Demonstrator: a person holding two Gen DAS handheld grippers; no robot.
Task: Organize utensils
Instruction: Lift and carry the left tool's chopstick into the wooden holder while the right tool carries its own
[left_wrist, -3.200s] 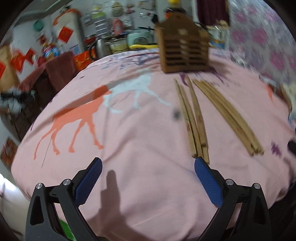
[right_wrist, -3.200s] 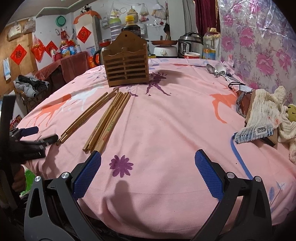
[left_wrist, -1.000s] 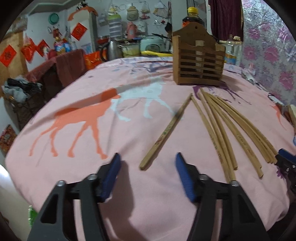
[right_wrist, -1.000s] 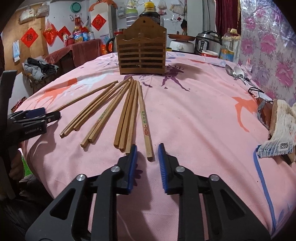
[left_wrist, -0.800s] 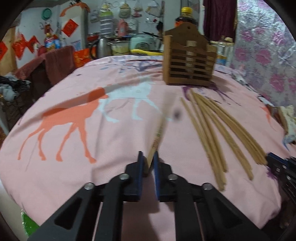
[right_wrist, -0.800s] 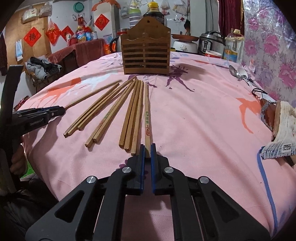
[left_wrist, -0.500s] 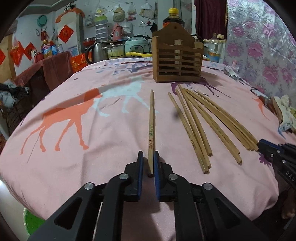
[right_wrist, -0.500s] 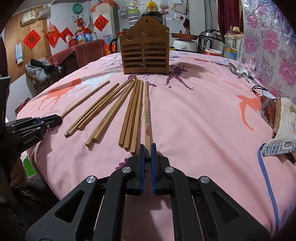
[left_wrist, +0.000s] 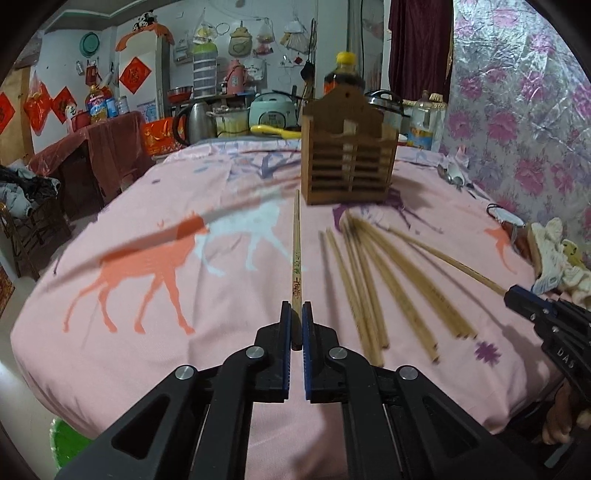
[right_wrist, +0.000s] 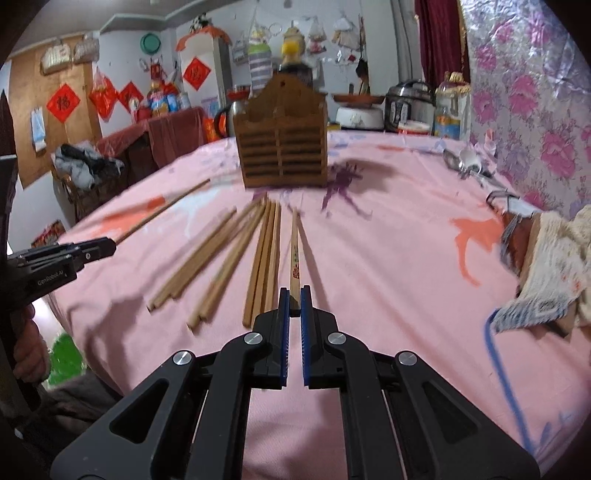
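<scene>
Left wrist view: the left claw (left_wrist: 296, 321) is clamped tight on the near end of a single chopstick (left_wrist: 296, 236), its blue pads pressing both sides so that the stick runs straight out along the claw's axis, tip aimed at the wooden utensil holder (left_wrist: 349, 155) standing upright at the far side of the worktop (left_wrist: 155, 332). Gripping at the thick end apparently leaves the whole slim length free to be fed into a holder slot. The claw tilts downward toward the pink cloth, and the stick's far end looks clear of the surface, though blur hides the exact gap. The loose chopsticks (left_wrist: 388, 280) lie fanned on the cloth to the right, between this claw and the right claw (left_wrist: 515, 295), seen at the right edge with a hand below it. Right wrist view: the right claw (right_wrist: 294, 301) is likewise pinched shut on the near end of a second chopstick (right_wrist: 294, 243), printed with red marks, which points toward the utensil holder (right_wrist: 282, 147) directly ahead. It too angles downward. The remaining chopsticks (right_wrist: 236, 254) rest in loose groups just left of it; the left claw (right_wrist: 107, 245) appears at the left edge, its stick slanting up and right toward the holder. One stick per claw suggests paired loading into the holder.
</scene>
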